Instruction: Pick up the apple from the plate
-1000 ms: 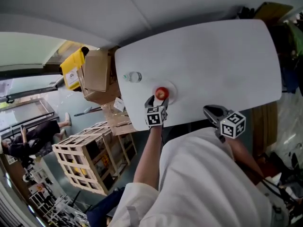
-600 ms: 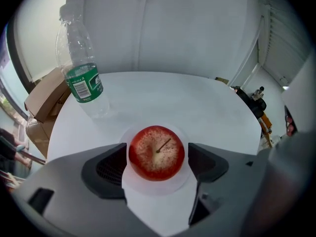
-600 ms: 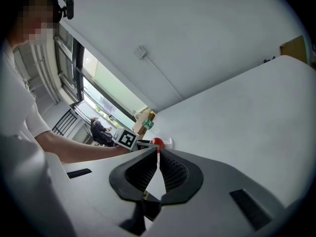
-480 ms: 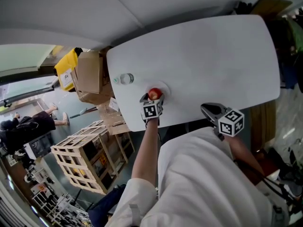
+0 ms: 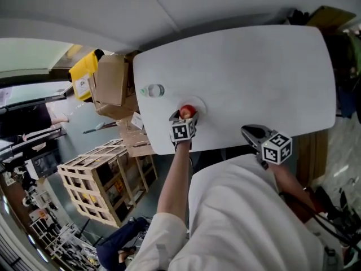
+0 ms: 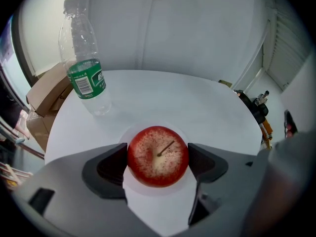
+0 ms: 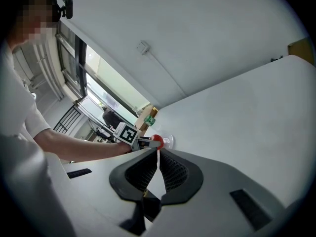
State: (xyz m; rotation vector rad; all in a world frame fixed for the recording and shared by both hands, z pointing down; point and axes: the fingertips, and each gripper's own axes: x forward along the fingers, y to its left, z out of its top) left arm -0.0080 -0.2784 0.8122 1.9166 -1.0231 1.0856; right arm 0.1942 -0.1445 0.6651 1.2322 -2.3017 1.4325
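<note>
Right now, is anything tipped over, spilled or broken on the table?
Nothing stands out. The apple sits stem-up on its plate, between the open jaws of the left gripper. The bottle stands upright nearby, and the table looks dry.

Water bottle (image 6: 86, 73) upright on white table (image 5: 254, 78); cardboard boxes (image 5: 110, 86) beside.

The left gripper (image 5: 185, 117) has dropped lower, its fingers (image 6: 111, 166) spread wider and now flanking the apple (image 6: 158, 154)
</note>
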